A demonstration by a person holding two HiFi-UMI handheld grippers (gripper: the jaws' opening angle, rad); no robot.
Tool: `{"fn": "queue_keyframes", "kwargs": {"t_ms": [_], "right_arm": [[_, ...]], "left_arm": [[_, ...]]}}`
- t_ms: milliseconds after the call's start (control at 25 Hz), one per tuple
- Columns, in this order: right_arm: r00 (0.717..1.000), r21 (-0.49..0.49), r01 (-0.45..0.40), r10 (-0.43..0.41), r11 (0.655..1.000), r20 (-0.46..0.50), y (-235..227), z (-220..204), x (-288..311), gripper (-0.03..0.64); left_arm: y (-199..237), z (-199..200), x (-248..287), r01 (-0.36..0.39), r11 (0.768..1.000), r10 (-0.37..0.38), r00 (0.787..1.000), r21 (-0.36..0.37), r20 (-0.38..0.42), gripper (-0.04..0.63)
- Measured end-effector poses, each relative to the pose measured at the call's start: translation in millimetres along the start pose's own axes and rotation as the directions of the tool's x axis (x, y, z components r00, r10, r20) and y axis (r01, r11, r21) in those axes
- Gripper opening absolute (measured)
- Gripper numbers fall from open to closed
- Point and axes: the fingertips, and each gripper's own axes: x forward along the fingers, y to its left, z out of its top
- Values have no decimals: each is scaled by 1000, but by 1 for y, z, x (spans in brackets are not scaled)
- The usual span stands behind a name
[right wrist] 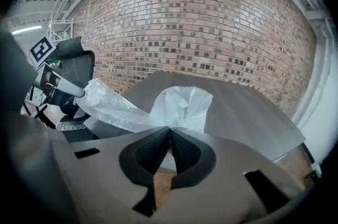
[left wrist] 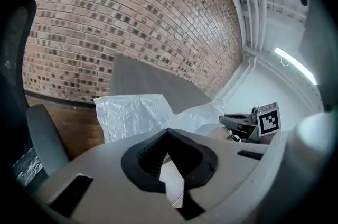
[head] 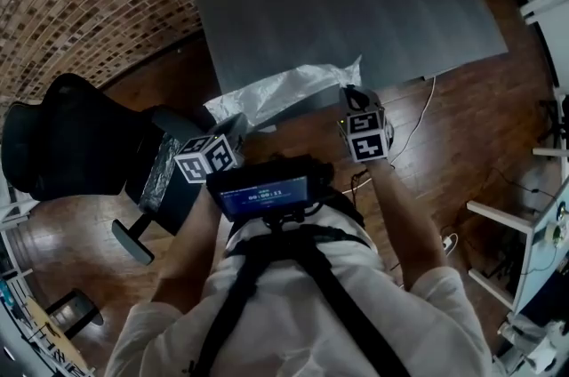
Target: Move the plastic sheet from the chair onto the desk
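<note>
Inspection of legible matter: a small screen (head: 258, 193) on the chest-mounted device (head: 298, 164) is showing white digits laid out like a timer, under a short line of text; both are appearing too blurred to read; the cube (head: 209, 157) on the left gripper (head: 240, 126) is displaying black-and-white square markers without lettering; the second cube (head: 366, 135), on the right gripper (head: 349, 97), is displaying markers of the same kind; one marker face of each is also showing in the opposite gripper view.
</note>
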Motion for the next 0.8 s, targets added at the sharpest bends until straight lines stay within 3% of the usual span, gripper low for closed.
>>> {"fn": "queue_keyframes", "kwargs": {"t_ms": [440,800], "right_arm": [[997,4,78,-78,997,-15,-16,15,9,3],[997,-9,44,-44,999,-55,-63,5,32,3]], "left_arm": [[17,9,16,35,999,-35,999,-7,-19,1],[16,10,59,-8,1000,8,1000,2,-26,1]]}}
